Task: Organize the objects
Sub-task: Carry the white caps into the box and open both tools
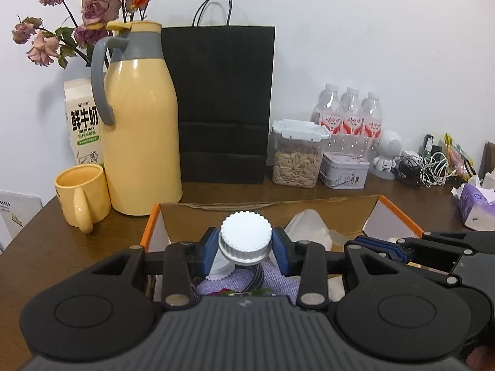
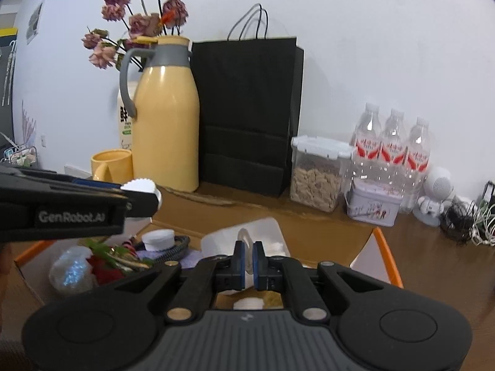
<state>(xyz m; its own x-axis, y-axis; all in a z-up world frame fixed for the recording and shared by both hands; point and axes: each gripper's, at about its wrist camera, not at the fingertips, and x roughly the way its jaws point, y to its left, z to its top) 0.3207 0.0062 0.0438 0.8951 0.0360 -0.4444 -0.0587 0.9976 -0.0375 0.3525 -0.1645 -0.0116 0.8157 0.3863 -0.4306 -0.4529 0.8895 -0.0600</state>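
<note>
The white-capped bottle (image 1: 246, 241) sits clamped by its ridged cap between the blue pads of the left hand-held gripper (image 1: 246, 249), held up above the open cardboard box (image 1: 399, 213) with the orange rim. To its right the right hand-held gripper (image 2: 247, 261) has its pads pinched tight on a thin clear plastic tab or loop (image 2: 244, 238); what that belongs to I cannot make out, though it rises near a white lidded tub (image 2: 244, 235) inside the box. This looks like the middle of sorting: one item lifted out and ready to be carried to a place on the counter (image 1: 77, 247).

Next, I would say, the bottle needs a free spot to stand upright, and the counter offers little. Just behind the box stand a yellow mug (image 1: 82, 196), a tall yellow thermos jug (image 1: 139, 142) and a black paper bag (image 1: 222, 105); further right are a clear canister of seeds (image 1: 295, 154), a small tin (image 1: 345, 170) and three water bottles (image 1: 349, 114). A tangle of cables (image 1: 423, 167) and a tissue pack (image 1: 476, 204) crowd the far right. The two tools are close together, so swinging either one sideways risks a knock.
</note>
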